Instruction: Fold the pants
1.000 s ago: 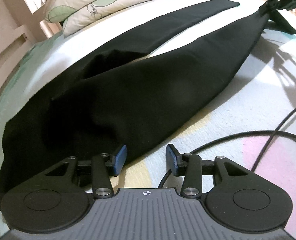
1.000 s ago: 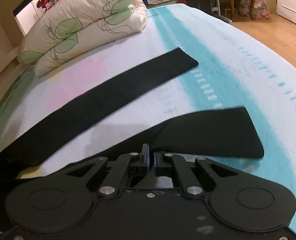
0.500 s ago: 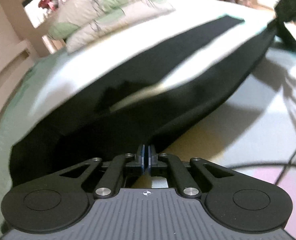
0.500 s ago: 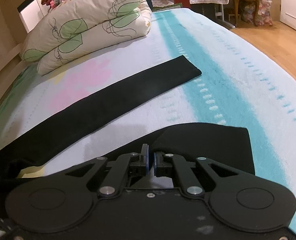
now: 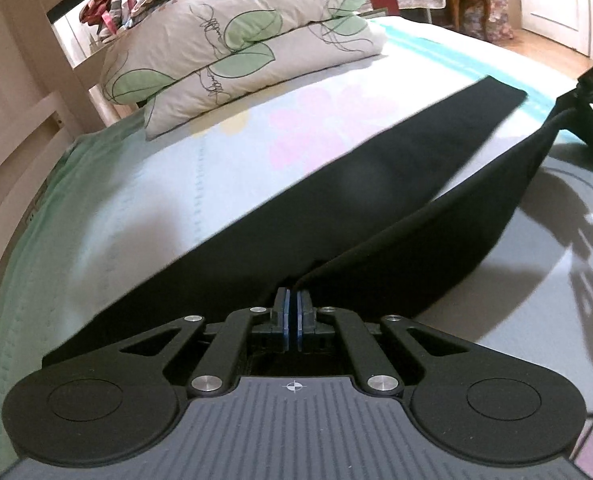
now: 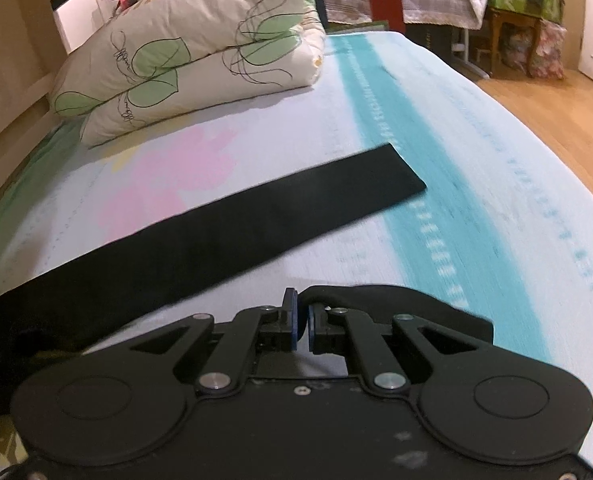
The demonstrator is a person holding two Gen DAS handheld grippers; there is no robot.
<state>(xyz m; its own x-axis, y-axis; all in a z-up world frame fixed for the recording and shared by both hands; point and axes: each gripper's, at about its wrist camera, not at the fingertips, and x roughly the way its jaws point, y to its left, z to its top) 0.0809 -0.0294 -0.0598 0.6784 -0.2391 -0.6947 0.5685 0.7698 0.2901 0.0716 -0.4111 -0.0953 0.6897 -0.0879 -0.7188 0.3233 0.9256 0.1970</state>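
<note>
Left wrist view: one pair of black pants (image 5: 376,216) on the bedsheet (image 5: 176,184), two legs, far leg flat, near leg lifted off the sheet. Left gripper (image 5: 292,312) clenched on the near leg's edge. Right gripper (image 6: 300,322) pinching the near leg's hem. One folded leaf-print duvet (image 6: 192,48) at the headboard. No readable writing.

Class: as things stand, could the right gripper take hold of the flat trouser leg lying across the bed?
Probably not yet. The right gripper has its jaws shut on the other leg, so it isn't free, though nothing lies between it and the flat leg.
</note>
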